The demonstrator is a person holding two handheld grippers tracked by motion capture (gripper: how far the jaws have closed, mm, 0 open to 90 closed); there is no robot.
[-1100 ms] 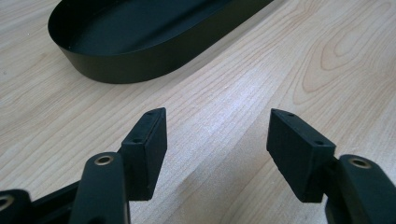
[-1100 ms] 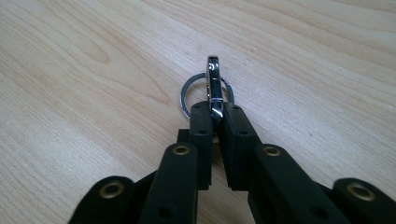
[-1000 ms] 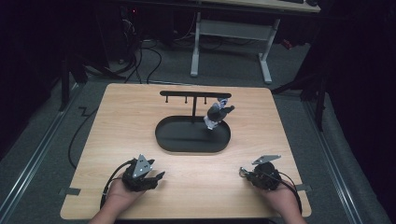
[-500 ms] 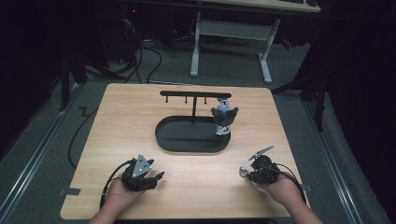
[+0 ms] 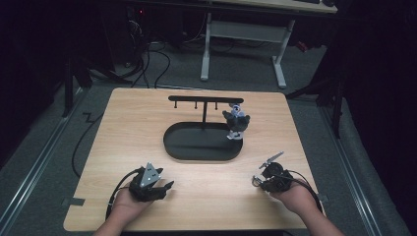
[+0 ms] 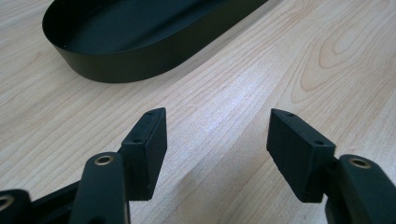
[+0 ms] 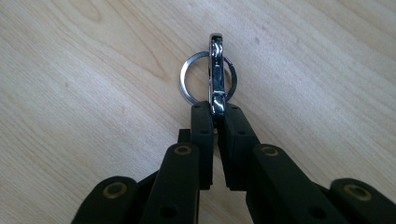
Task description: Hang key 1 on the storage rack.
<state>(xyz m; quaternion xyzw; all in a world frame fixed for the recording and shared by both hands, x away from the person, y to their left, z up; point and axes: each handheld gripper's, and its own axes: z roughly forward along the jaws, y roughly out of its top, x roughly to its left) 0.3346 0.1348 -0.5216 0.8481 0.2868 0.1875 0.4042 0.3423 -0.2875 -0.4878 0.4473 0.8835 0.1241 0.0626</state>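
Right gripper view shows your right gripper (image 7: 215,112) clamped on a metal clasp (image 7: 216,74) with its key ring (image 7: 208,78) just above the table (image 7: 70,93), so pickup looks done and hanging on the rack (image 5: 204,100) remains, left gripper (image 6: 217,135) gaping idle.

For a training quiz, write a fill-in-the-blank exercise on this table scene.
1. The right tool is shut on a metal ____ with a ring.
2. The left tool stands ____, with nothing between its pads.
3. The toy figure hangs from the black ____ above the tray.

Missing words: clip; open; rack
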